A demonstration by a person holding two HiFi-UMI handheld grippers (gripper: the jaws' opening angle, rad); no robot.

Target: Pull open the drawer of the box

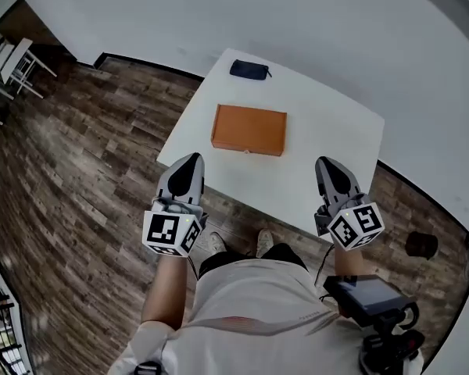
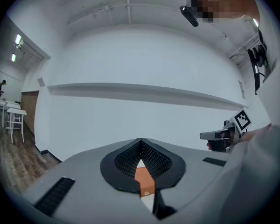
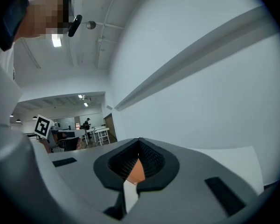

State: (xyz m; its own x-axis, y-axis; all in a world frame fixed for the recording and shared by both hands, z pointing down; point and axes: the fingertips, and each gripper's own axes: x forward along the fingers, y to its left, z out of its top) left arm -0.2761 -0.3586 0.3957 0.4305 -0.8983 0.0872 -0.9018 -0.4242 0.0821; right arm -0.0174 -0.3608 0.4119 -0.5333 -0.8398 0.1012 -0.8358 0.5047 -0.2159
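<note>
- Holding its two jaws pressed together on nothing, the left gripper [image 1: 192,159] is level at the near left corner of the table [image 1: 328,123].
- In the left gripper view the dark ribbed pads [image 2: 123,160] meet at the tip, and only a thin slit stays between them lower down.
- The right gripper [image 1: 327,162] is closed and empty in the same way. It is held by the table's near edge on the right side, well apart from the left one.
- The right gripper view shows its jaws joined at the tip.
- Each gripper carries a cube with square black-and-white markers at its rear, close to the person's body.
- The orange box [image 1: 248,129] lies flat on the table, between the two grippers and beyond their tips. Neither gripper touches it.
- The box's near face looks flush, with a small pale knob [image 1: 247,153] at its middle.
- The box shows as an orange sliver through the slit of each pair of jaws [image 2: 143,178] [image 3: 136,169].
- A dark pouch [image 1: 249,69] sits near the far edge of the table, apart from the box.
- The table is white and stands on a wooden plank floor [image 1: 78,155] beside a pale wall.
- The person's shoes [image 1: 213,242] show under the near edge.
- White tables and chairs [image 1: 8,65] stand at the far left of the room.
</note>
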